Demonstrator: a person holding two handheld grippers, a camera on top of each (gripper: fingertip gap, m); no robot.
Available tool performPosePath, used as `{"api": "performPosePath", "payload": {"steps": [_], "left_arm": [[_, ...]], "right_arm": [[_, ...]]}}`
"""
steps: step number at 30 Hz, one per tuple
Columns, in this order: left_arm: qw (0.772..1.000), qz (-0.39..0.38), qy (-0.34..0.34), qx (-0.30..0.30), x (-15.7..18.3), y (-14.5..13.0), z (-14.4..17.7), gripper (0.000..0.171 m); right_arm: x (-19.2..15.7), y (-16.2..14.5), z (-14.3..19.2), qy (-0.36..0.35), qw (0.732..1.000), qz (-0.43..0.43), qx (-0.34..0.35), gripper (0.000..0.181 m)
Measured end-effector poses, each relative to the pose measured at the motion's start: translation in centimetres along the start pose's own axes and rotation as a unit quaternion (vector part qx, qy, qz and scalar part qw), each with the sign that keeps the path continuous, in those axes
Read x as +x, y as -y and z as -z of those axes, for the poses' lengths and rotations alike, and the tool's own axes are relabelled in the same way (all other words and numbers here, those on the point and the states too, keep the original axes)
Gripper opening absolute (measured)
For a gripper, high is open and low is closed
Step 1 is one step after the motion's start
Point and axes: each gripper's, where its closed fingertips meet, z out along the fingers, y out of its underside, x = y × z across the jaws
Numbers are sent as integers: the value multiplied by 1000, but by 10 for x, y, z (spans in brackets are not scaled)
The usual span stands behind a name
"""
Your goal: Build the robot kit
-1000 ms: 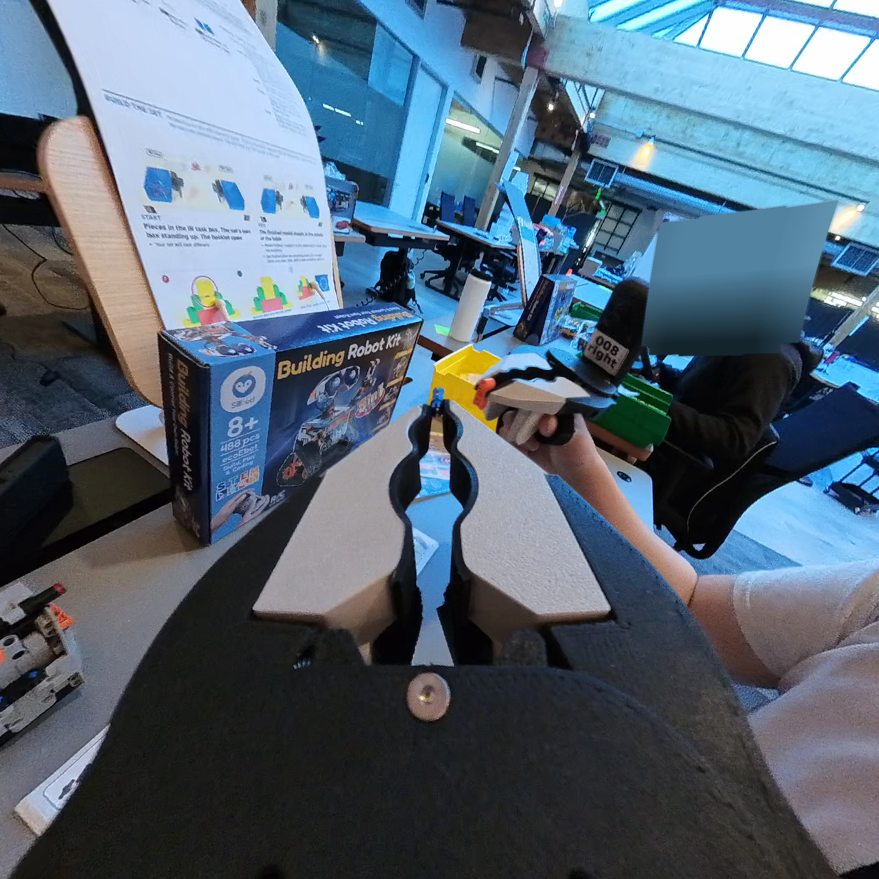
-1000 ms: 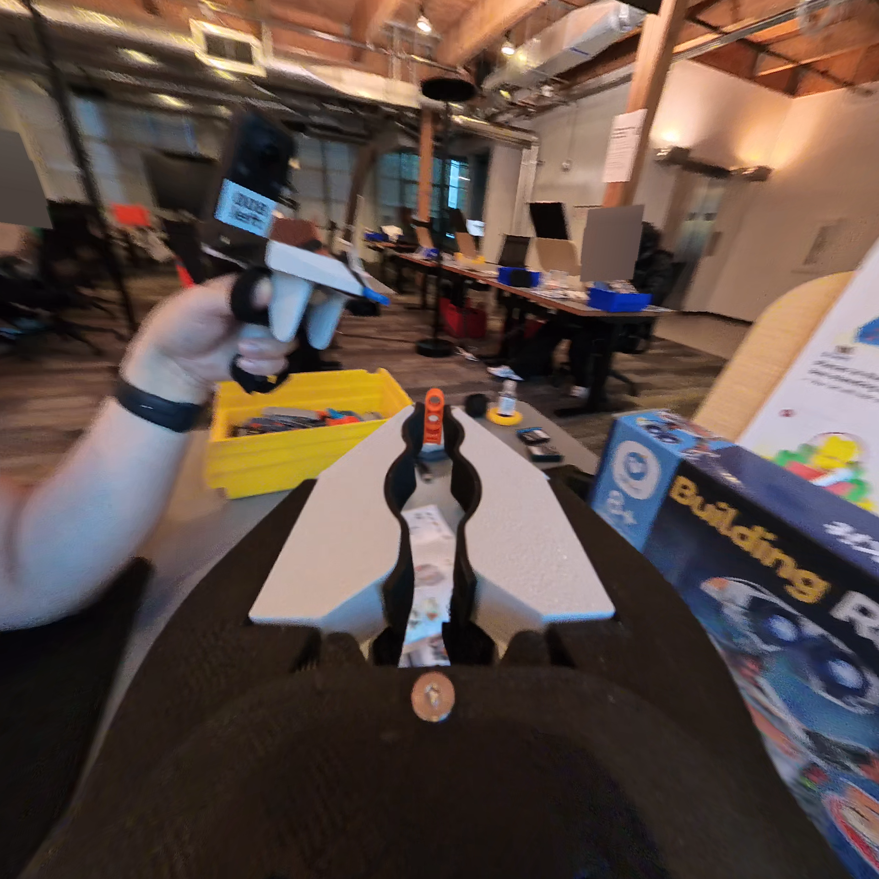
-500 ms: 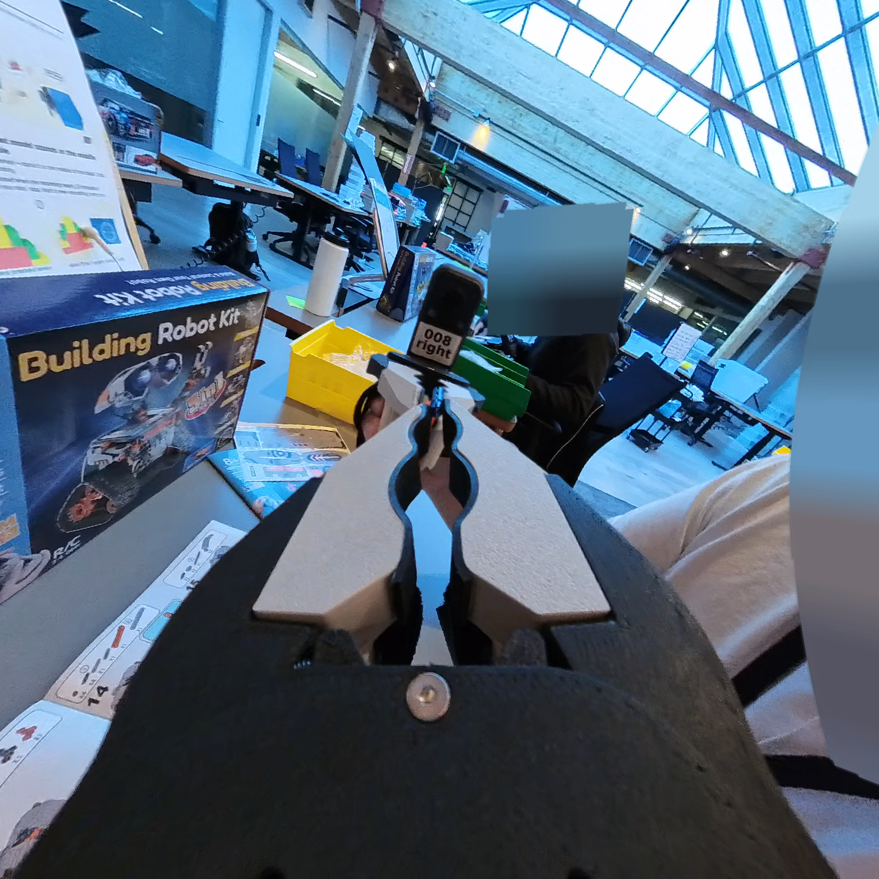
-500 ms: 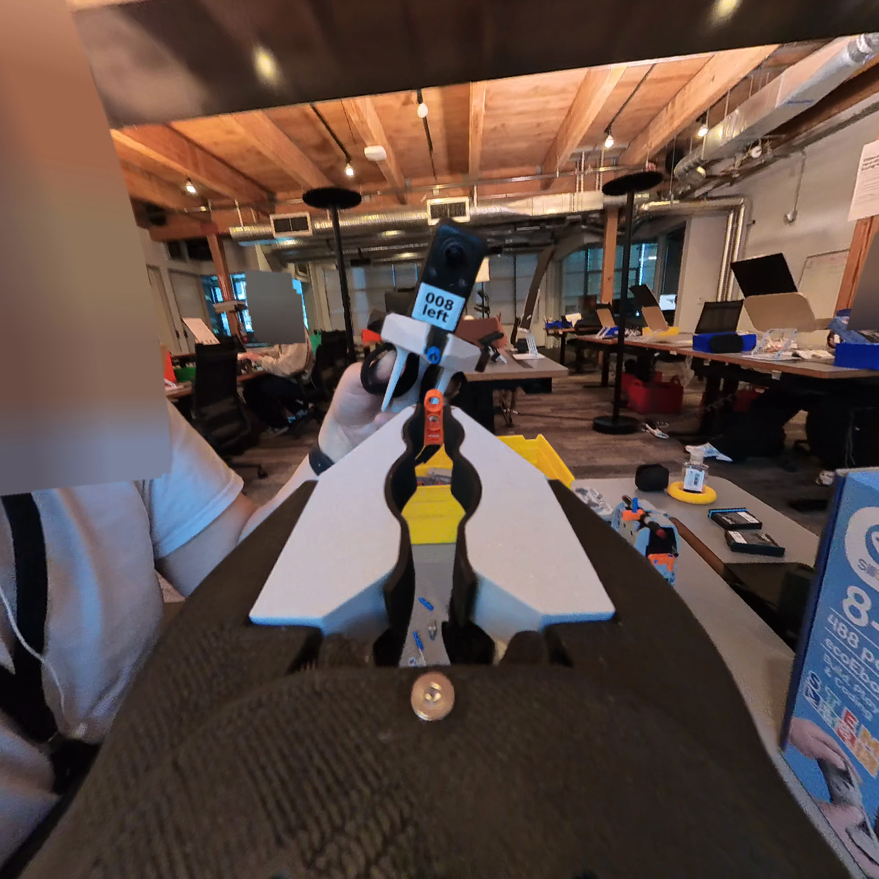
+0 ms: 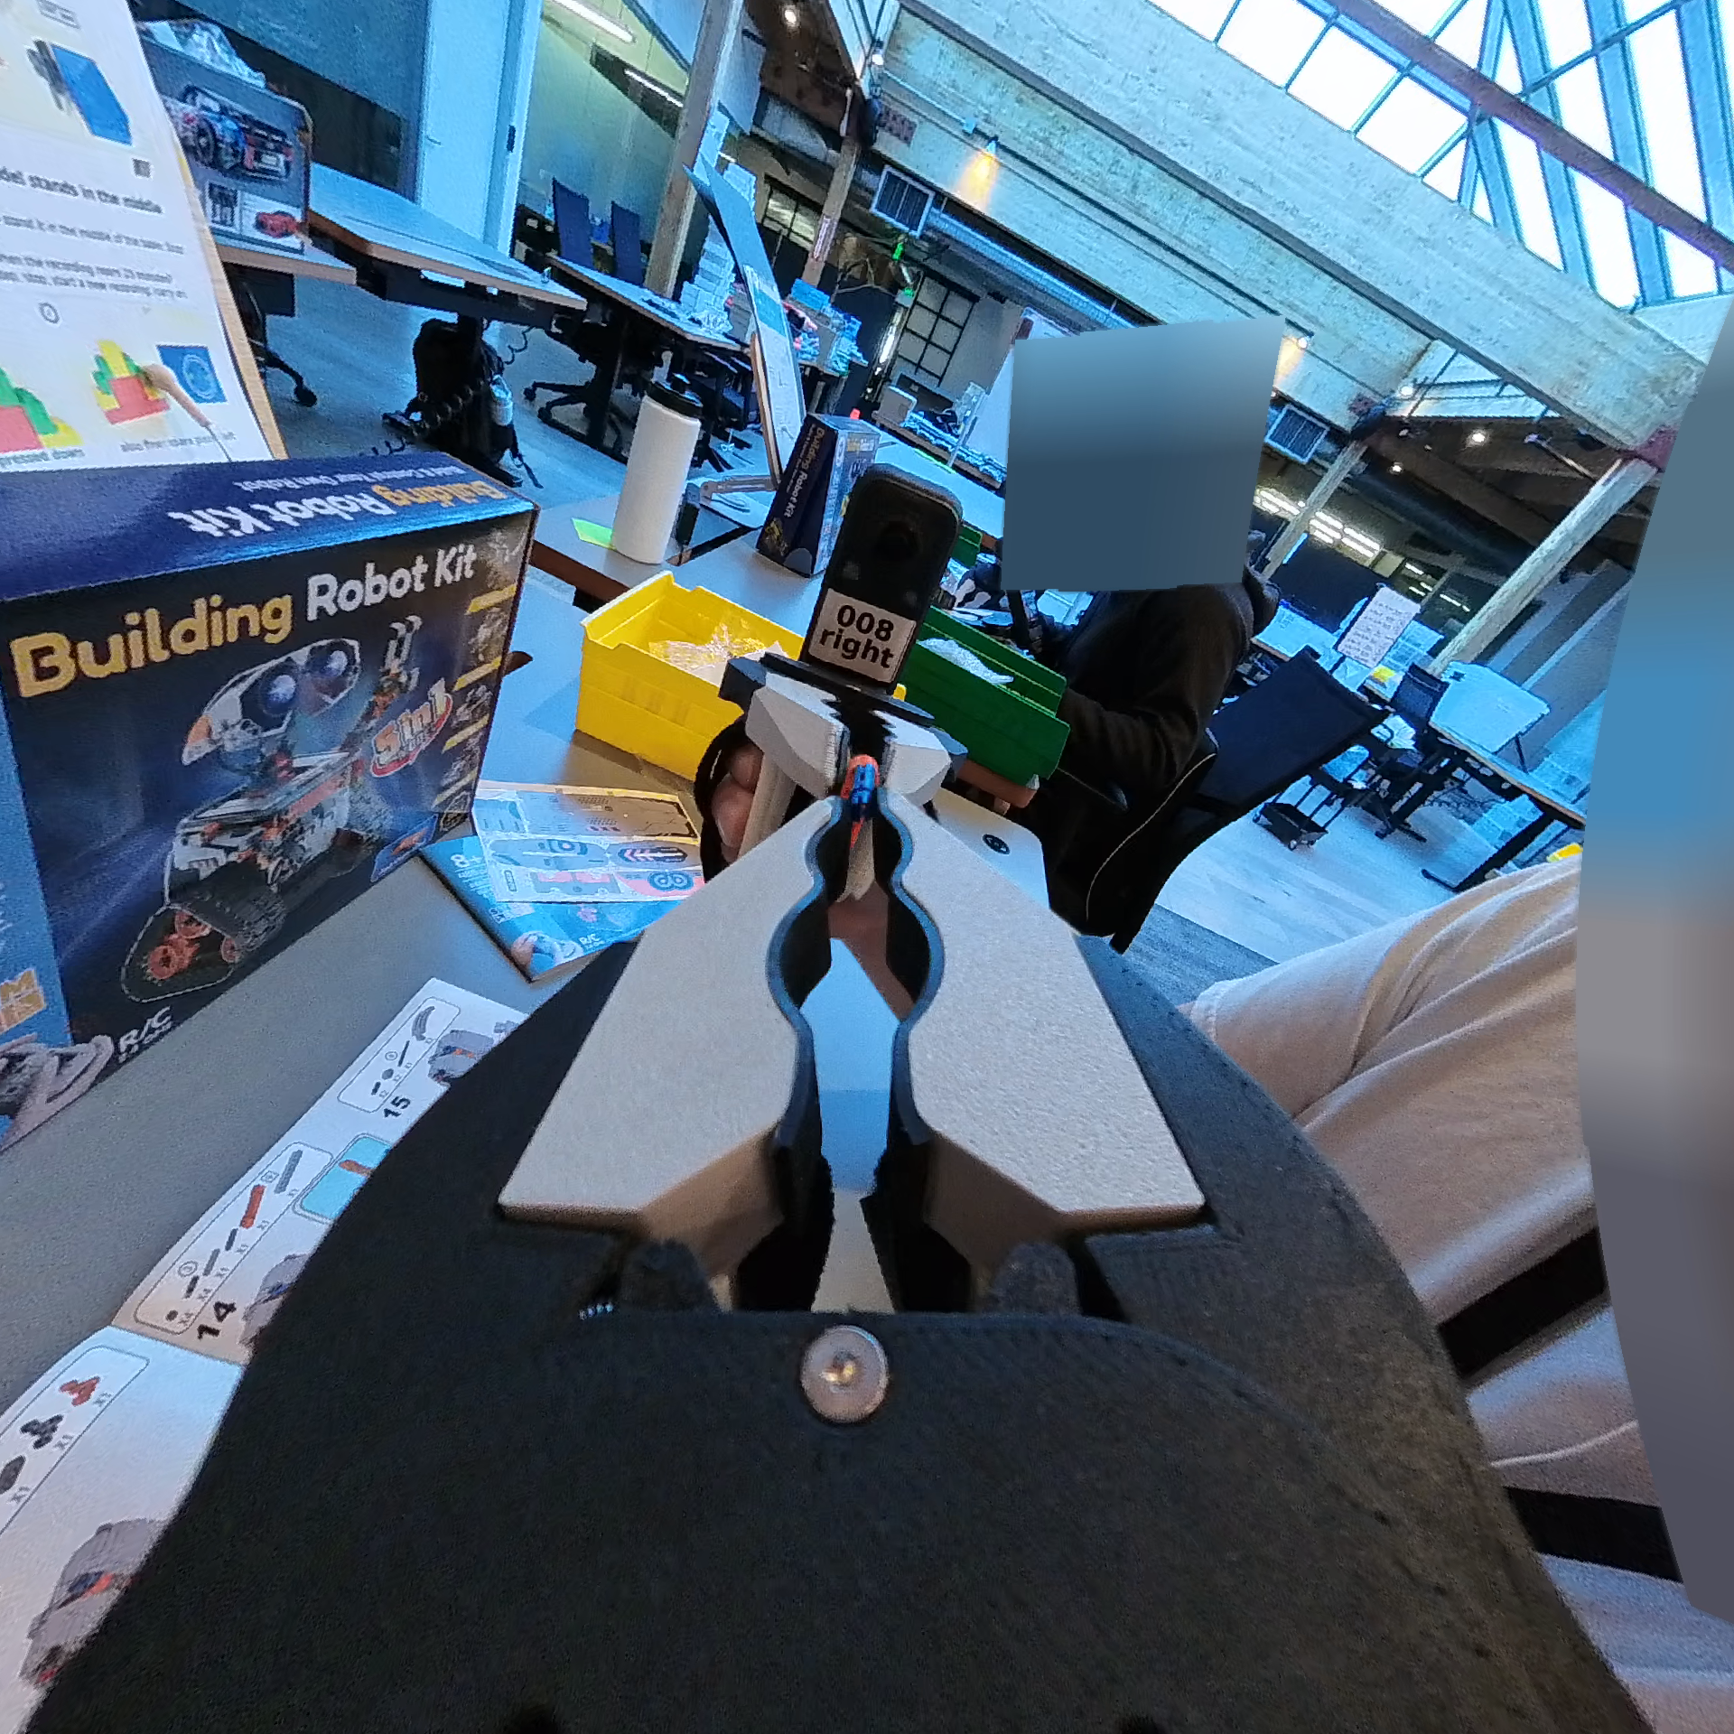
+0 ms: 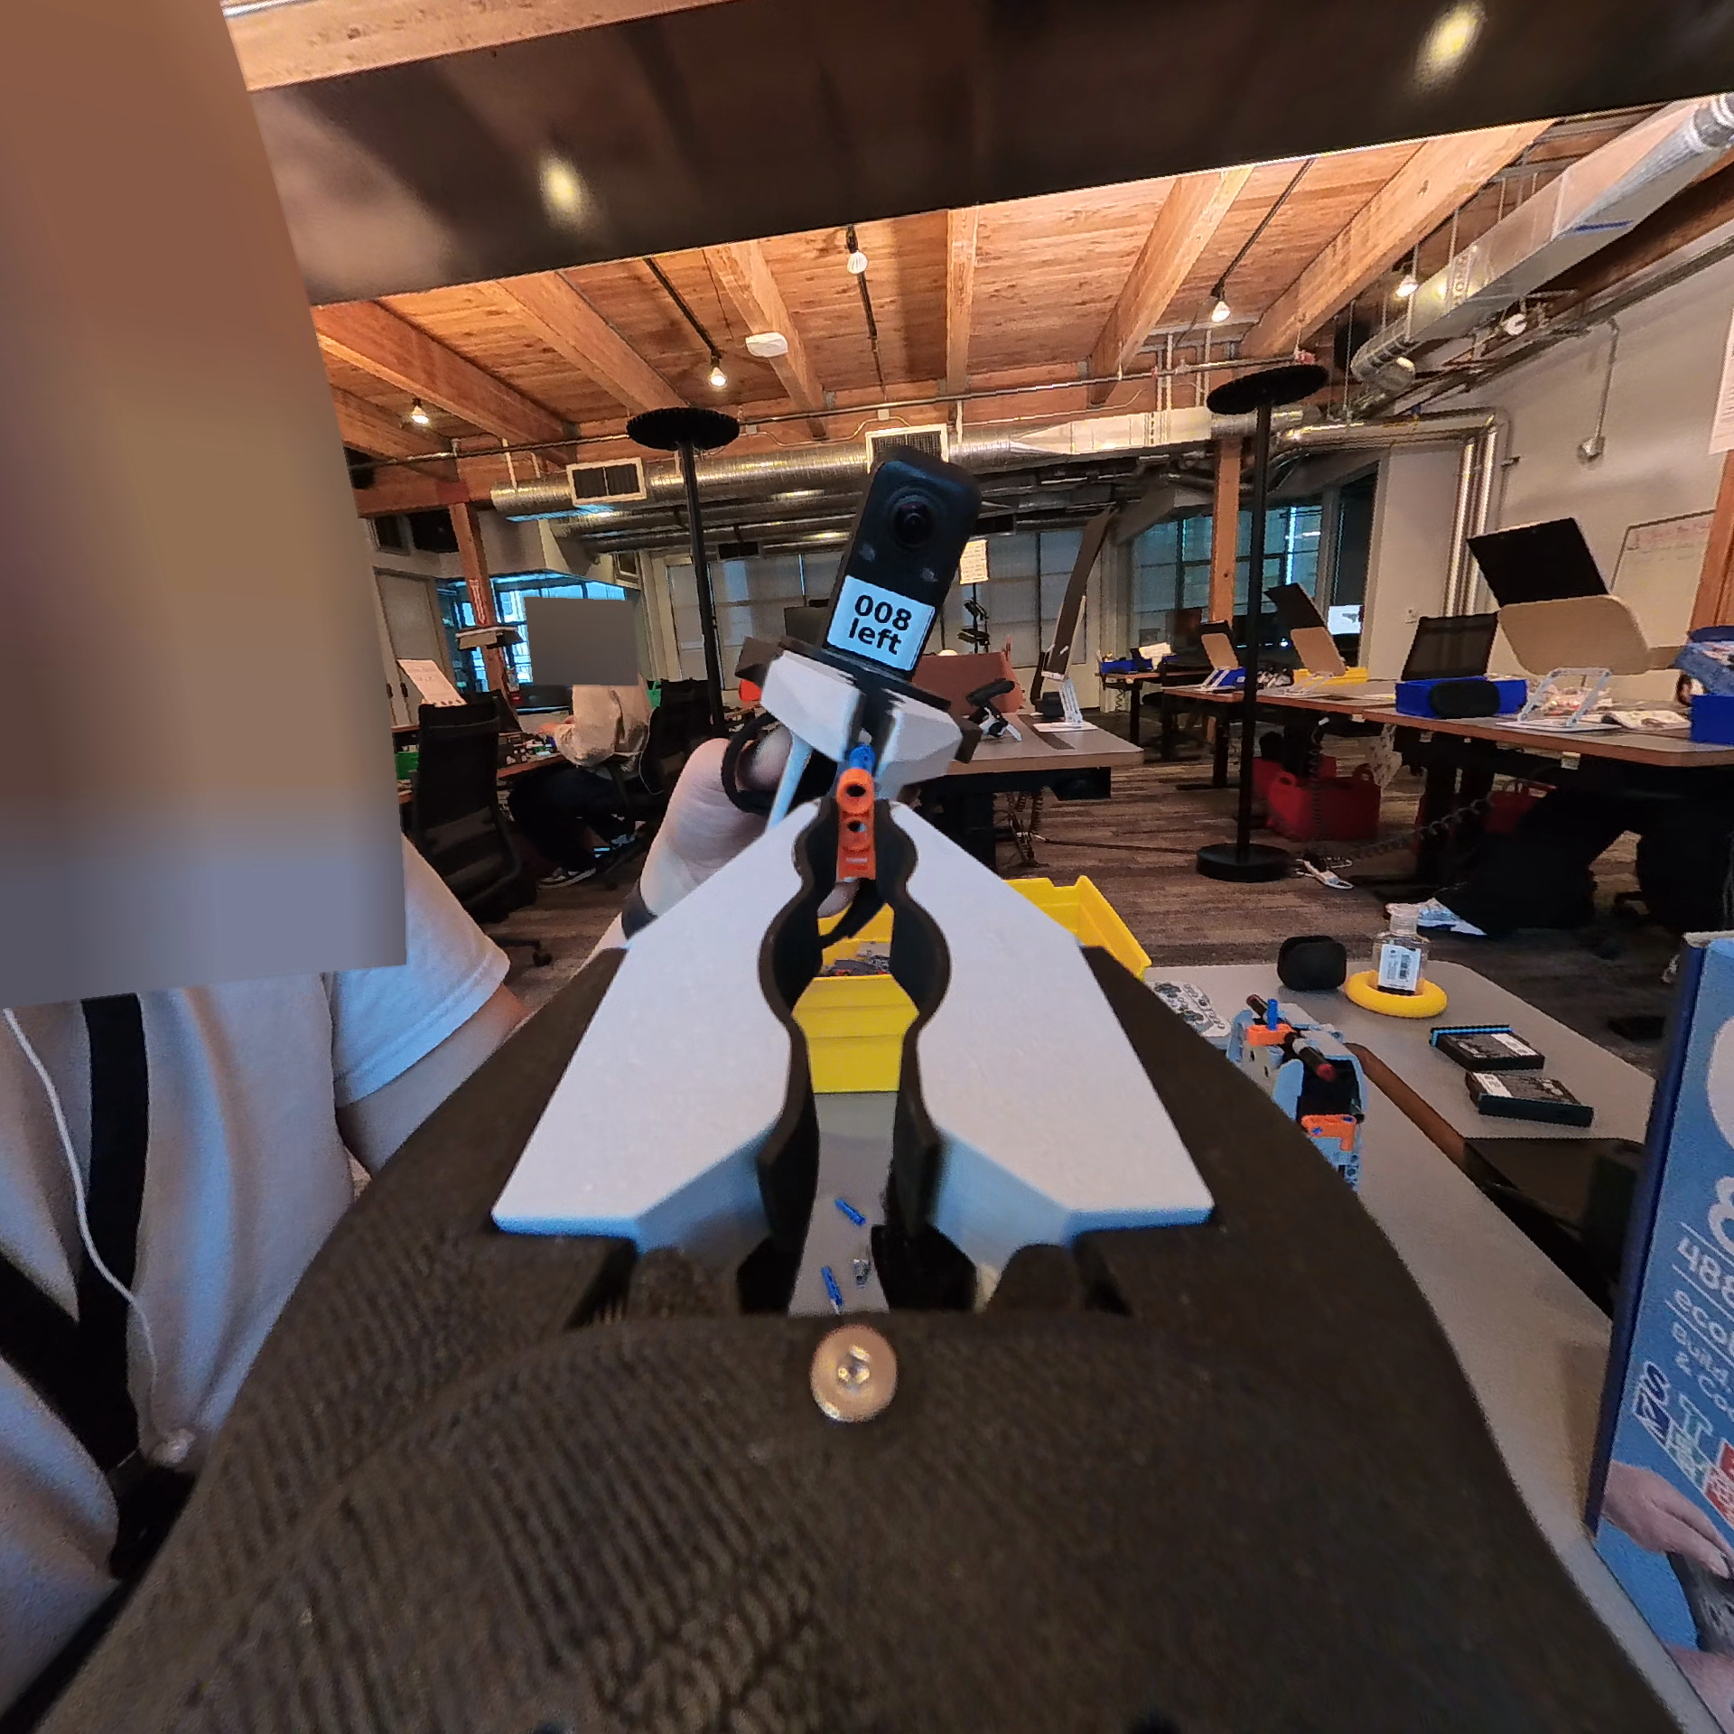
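Two bins, yellow one holding clear bags

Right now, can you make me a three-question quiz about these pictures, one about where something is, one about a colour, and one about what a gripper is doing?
1. Where is the yellow bin?
A. on the table beyond the blue kit box
B. on the floor
C. on top of the box

2. What colour is the piece in the right gripper?
A. green
B. orange
C. white

3. The left gripper is:
A. wide open
B. shut on a small blue pin
C. lying on the table

Answers: 1 A, it sits past the box on the tabletop. 2 B, an orange piece shows between the fingertips. 3 B, its tips pinch the pin.
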Motion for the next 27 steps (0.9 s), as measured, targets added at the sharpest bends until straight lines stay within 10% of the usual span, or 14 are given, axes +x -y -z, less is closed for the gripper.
{"api": "performPosePath", "payload": {"steps": [27], "left_arm": [[1000,23,-9,-12,-6,-7,0,2]], "right_arm": [[4,-7,1,-21,999,21,-34,6]]}}
